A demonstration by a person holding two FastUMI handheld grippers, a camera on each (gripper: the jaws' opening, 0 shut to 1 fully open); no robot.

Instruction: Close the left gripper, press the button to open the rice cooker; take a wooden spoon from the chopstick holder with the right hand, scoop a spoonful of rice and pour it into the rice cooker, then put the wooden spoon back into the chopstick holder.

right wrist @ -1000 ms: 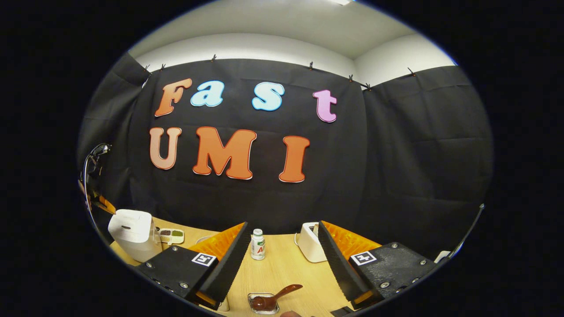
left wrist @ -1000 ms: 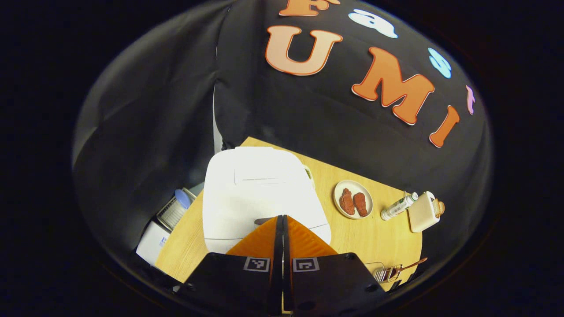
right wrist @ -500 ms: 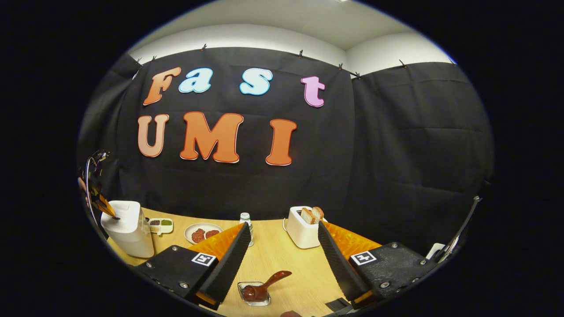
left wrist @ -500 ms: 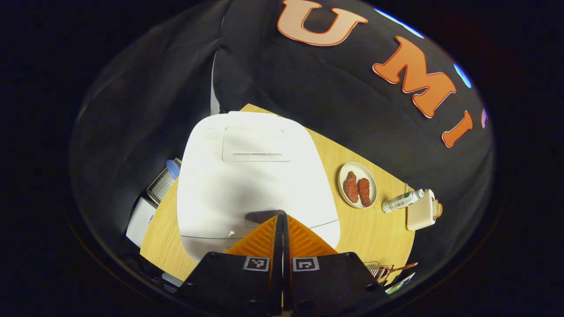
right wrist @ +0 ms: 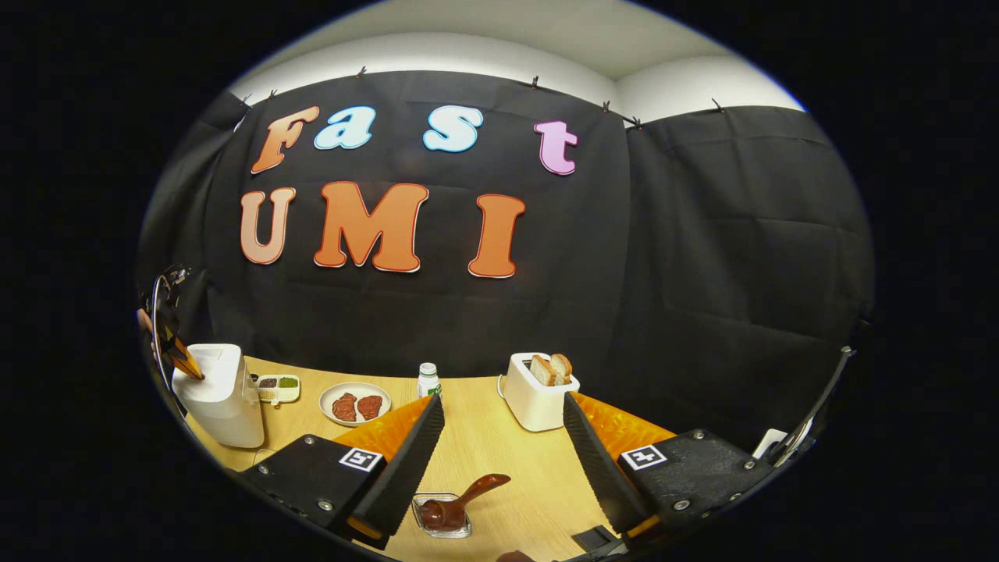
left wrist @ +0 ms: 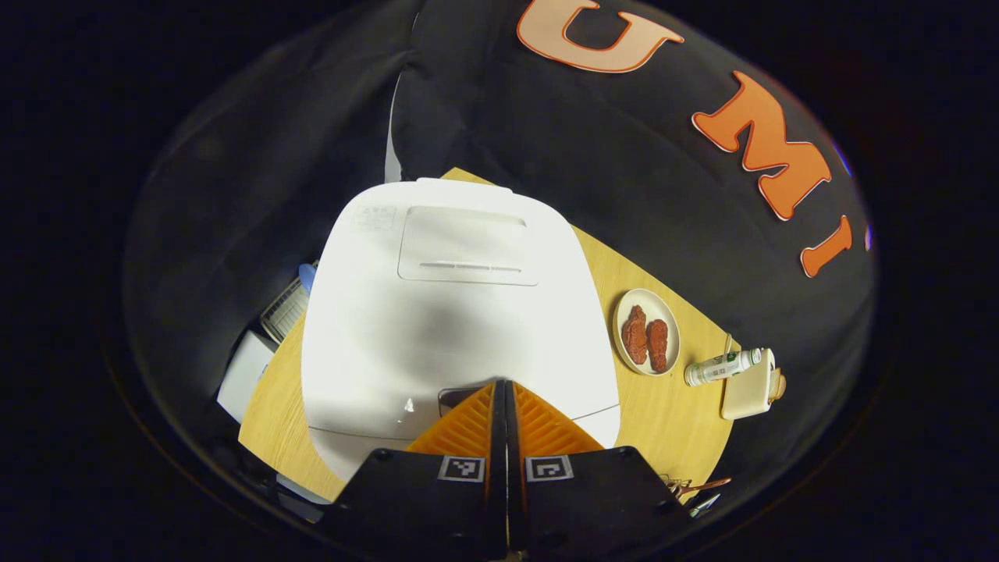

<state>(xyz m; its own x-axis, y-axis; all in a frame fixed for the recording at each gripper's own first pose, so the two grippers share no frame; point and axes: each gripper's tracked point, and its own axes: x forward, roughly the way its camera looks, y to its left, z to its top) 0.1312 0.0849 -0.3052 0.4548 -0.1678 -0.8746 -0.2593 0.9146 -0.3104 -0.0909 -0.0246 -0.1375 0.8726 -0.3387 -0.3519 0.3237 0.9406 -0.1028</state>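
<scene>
The white rice cooker (left wrist: 460, 312) stands with its lid down at the table's left end. My left gripper (left wrist: 500, 383) is shut with nothing in it, its tips right at the dark button (left wrist: 451, 398) on the lid's front edge, which they partly cover. In the right gripper view the cooker (right wrist: 220, 396) is far left, with the left gripper (right wrist: 184, 361) down on its top. My right gripper (right wrist: 504, 404) hangs open and holds nothing above the table. Just below it a dark wooden spoon (right wrist: 467, 502) lies in a small clear dish (right wrist: 439, 524).
On the wooden table (right wrist: 484, 449) stand a plate of red meat (right wrist: 355, 404), a small bottle (right wrist: 427, 380), a white toaster (right wrist: 537, 394) holding bread, and a compartment tray (right wrist: 279, 386). A wire holder (left wrist: 687, 488) sits at the table's near right edge.
My left gripper has come down onto the cooker, whose lid now looms larger with the button at the tips. The right gripper's view has tilted down, showing more table.
</scene>
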